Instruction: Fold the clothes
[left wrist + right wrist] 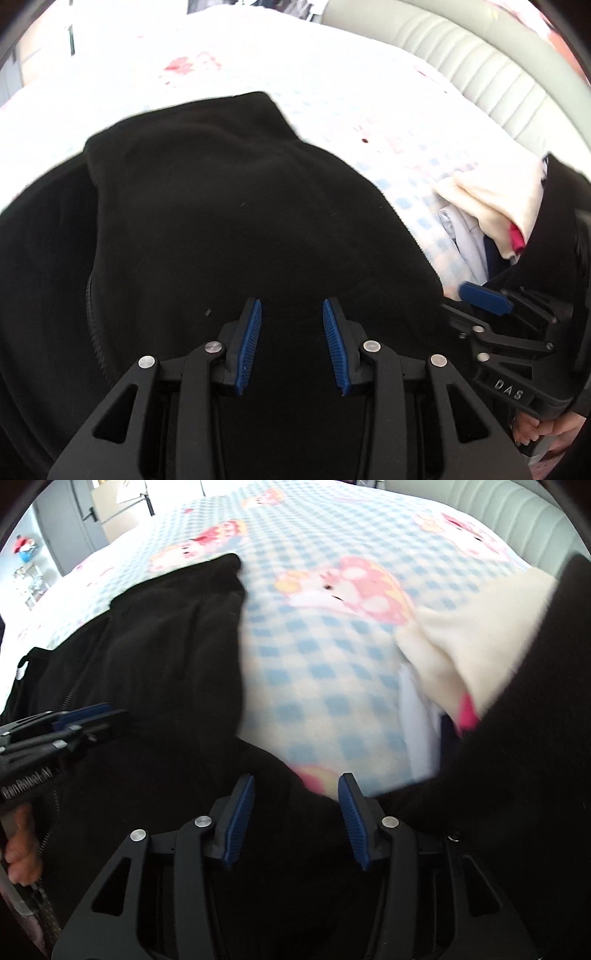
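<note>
Black fleece garment [229, 221], soft, matte and zip-edged, is spread on the checked bed blanket [332, 686], directly beneath the left hand-held gripper [292, 345] and right hand-held gripper [297, 821], whose ribbed blue pads are parted, nothing clamped.

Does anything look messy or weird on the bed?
Nothing looks broken or spilled. The black jacket lies rumpled and only partly folded on the checked blanket. At the right, a loose heap of clothes with a cream piece on top sits unsorted. Both grippers hover open above the jacket.
</note>
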